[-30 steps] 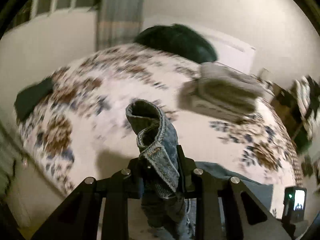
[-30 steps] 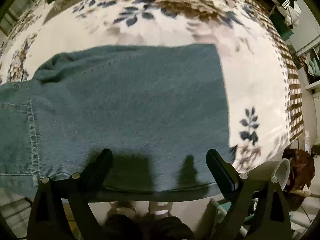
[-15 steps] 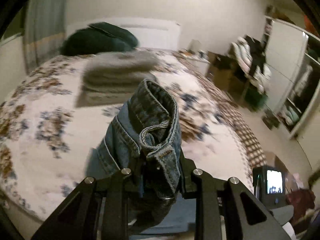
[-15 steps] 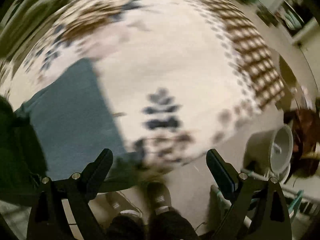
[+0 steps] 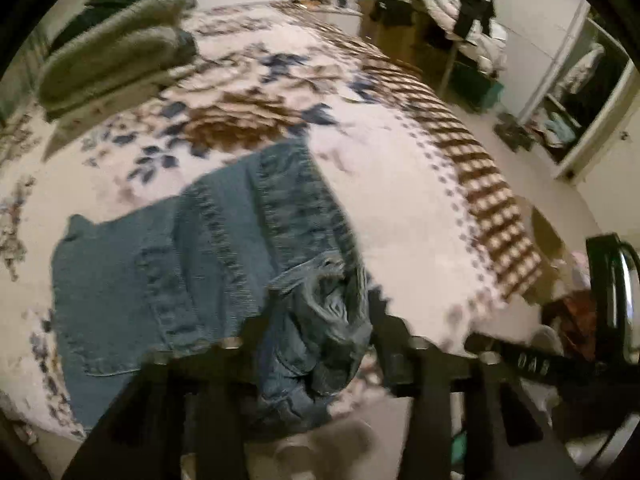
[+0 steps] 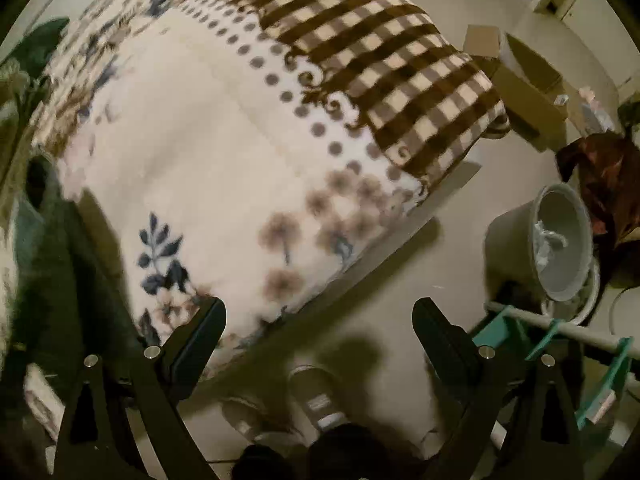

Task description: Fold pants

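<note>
The blue jeans (image 5: 168, 248) lie folded on the floral blanket (image 5: 400, 184) near the bed's front edge, seams and a back pocket up. Their bunched waistband (image 5: 328, 320) sits between the fingers of my left gripper (image 5: 316, 312). Its jaws are opening and the cloth sags loosely between them. My right gripper (image 6: 318, 306) is open and holds nothing. It points down over the bed's front corner (image 6: 360, 248) and the floor. A dark blue-green cloth (image 6: 48, 264) at that view's left edge looks like the jeans.
Folded grey-green blankets (image 5: 112, 56) lie at the bed's far left. A person's shoes (image 6: 316, 396) stand on the floor below my right gripper. A grey bin (image 6: 560, 240), a teal rack (image 6: 560, 340) and cardboard boxes (image 6: 520, 80) crowd the floor to the right.
My left gripper swung right and down, laid the lifted jeans onto the bed, and its jaws widened. The right gripper swept right off the jeans to the bed's corner, still open.
</note>
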`<state>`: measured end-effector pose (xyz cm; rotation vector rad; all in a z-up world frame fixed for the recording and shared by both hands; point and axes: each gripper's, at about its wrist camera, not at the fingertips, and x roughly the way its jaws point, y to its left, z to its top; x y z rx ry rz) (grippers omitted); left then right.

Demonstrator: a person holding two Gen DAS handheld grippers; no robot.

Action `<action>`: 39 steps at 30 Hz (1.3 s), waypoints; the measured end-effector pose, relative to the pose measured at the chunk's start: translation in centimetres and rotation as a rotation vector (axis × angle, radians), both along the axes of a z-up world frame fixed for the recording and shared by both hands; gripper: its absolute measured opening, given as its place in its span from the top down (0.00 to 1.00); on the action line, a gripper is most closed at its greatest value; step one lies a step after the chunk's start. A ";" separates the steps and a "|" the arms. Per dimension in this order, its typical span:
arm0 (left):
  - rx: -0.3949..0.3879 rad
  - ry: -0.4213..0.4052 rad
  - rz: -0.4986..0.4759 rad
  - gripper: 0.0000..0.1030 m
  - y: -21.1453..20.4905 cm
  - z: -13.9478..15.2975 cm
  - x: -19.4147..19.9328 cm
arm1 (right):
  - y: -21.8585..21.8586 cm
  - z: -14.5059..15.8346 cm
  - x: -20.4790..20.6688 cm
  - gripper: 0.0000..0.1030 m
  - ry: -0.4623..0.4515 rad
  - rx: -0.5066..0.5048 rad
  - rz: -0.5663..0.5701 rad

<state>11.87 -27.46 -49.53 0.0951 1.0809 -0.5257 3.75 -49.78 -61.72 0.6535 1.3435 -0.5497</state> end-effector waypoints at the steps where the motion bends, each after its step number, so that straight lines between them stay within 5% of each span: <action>1: -0.004 0.017 -0.018 0.19 0.1 0.4 -0.1 | -0.5 0.2 -0.1 0.07 -0.028 0.024 -0.009; 5: -0.055 0.043 0.001 0.14 2.6 2.8 0.2 | -1.8 2.3 1.0 0.07 -0.179 0.135 -0.005; 10: -0.071 0.065 0.219 0.14 11.1 4.7 4.1 | 0.0 3.9 6.4 0.02 -0.376 0.318 0.176; 18: 0.111 0.091 0.404 0.14 20.2 0.3 9.8 | 6.2 -3.1 16.5 0.07 -0.337 0.619 0.357; 20: 0.139 0.099 0.403 0.14 20.6 -0.7 10.6 | 7.1 -2.9 16.4 0.74 -0.339 0.567 0.354; 24: 0.101 0.131 0.405 0.14 20.4 -1.8 11.9 | 7.2 0.6 14.5 0.87 -0.362 0.487 0.305; 29: 0.081 0.163 0.365 0.14 18.5 -3.4 13.2 | 5.0 3.6 12.2 0.89 -0.352 0.359 0.251; 34: 0.105 0.179 0.331 0.13 16.5 -5.7 15.3 | 1.8 1.5 12.0 0.89 -0.283 0.322 0.200; 37: 0.121 0.226 0.341 0.00 16.7 -8.1 16.9 | 1.3 -0.1 12.5 0.89 -0.248 0.293 0.207; 39: 0.081 0.255 0.358 0.00 17.4 -8.9 17.6 | 1.1 -1.8 12.9 0.88 -0.215 0.285 0.196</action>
